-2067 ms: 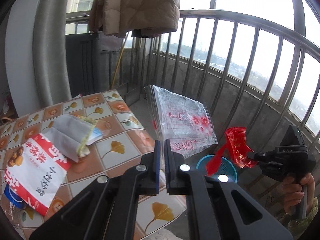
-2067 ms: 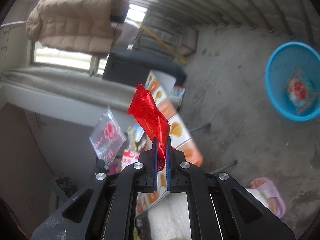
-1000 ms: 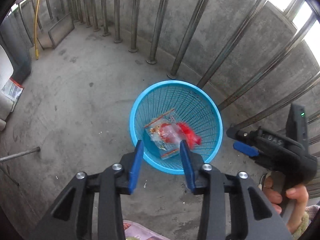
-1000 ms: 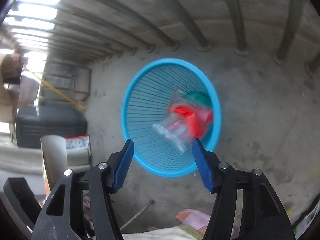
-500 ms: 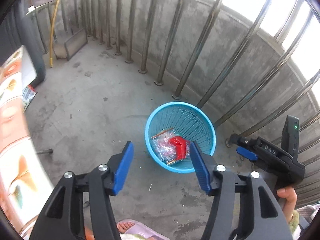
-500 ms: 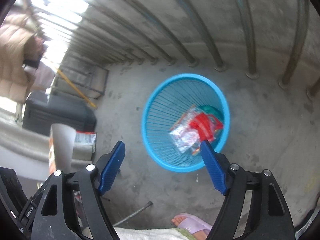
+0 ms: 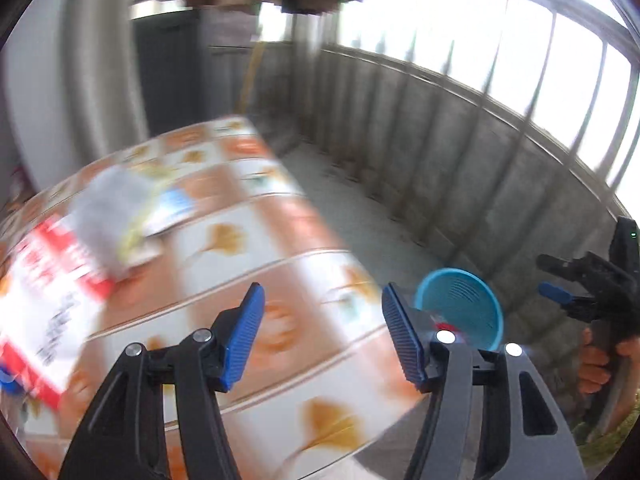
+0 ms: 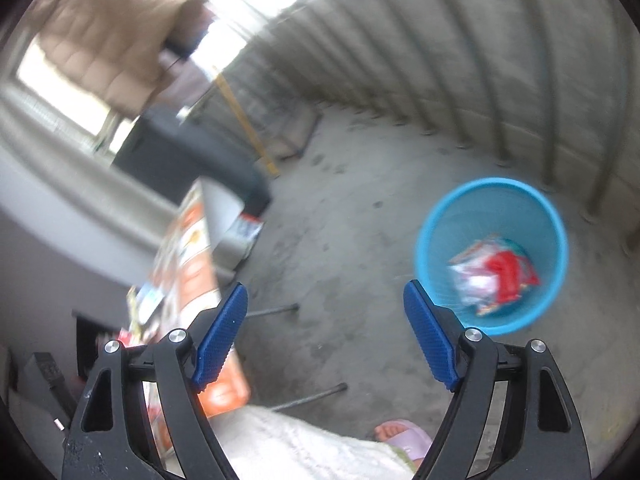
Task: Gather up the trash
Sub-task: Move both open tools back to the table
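My left gripper (image 7: 322, 332) hangs over the tile-patterned table (image 7: 280, 372), its jaws opening with nothing between them. A grey wrapper (image 7: 112, 216) and a red-and-white bag (image 7: 44, 304) lie blurred on the table's left part. The blue basket (image 7: 460, 300) stands on the floor past the table's right corner. My right gripper (image 7: 548, 276), held by a hand, is at the far right. In the right wrist view my right gripper (image 8: 326, 332) is open and empty above the concrete floor. The blue basket (image 8: 492, 182) holds a red wrapper (image 8: 508, 272) and a clear wrapper (image 8: 472, 280).
A metal railing (image 7: 500, 92) on a low concrete wall bounds the balcony. A tan jacket (image 8: 108, 40) hangs above a dark cabinet (image 8: 180, 152). A yellow pole (image 8: 244, 124) leans nearby. A foot in a pink slipper (image 8: 404, 436) and the table's legs (image 8: 316, 394) are below.
Both views have swung up and away from the basket, the left one back over the table. Both pairs of jaws stand wider. The red and clear wrappers stay in the basket.
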Tool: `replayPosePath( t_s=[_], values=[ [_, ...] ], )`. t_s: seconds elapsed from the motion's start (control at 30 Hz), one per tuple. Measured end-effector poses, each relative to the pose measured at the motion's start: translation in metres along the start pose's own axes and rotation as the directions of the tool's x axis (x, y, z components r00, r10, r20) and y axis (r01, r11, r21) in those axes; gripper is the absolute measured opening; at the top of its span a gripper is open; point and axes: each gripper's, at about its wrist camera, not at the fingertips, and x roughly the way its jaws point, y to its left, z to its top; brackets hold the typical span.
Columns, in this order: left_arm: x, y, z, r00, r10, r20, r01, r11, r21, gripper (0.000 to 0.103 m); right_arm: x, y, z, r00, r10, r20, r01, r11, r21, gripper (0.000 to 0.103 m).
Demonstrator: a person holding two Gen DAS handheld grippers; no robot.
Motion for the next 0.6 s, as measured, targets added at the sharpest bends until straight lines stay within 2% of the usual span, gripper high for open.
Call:
replayPosePath(
  t_s=[0.1,0.2,0.37,0.43,0.5,0.6],
  values=[
    [-0.025,0.04,-0.013,0.997,0.062,0.048,-0.059,0.996,-0.064,0.059,0.012,0.038,-0.005,0.999,0.038,-0.038,-0.041,0.996,-0.078,0.077],
    [-0.053,0.081,-0.024,0.986,0.132,0.098,-0.118,0.984,-0.136,0.059,0.025,0.074,-0.015,0.994,0.072,-0.084,-0.083,0.986,-0.146,0.077],
    [-0.108,0.156,-0.045,0.95,0.256,0.182,-0.191,0.931,-0.31,0.059,0.057,0.125,-0.039,0.975,0.121,-0.189,-0.165,0.956,-0.241,0.077],
    [-0.128,0.189,-0.05,0.938,0.28,0.202,-0.184,0.901,-0.392,0.059,0.072,0.144,-0.048,0.964,0.133,-0.231,-0.194,0.945,-0.264,0.077],
    [-0.139,0.218,-0.053,0.939,0.278,0.204,-0.155,0.87,-0.469,0.059,0.08,0.159,-0.057,0.956,0.139,-0.26,-0.211,0.938,-0.275,0.077],
    [-0.141,0.266,-0.056,0.961,0.206,0.184,-0.059,0.804,-0.592,0.059,0.097,0.179,-0.07,0.938,0.15,-0.311,-0.244,0.925,-0.29,0.077]
  ],
)
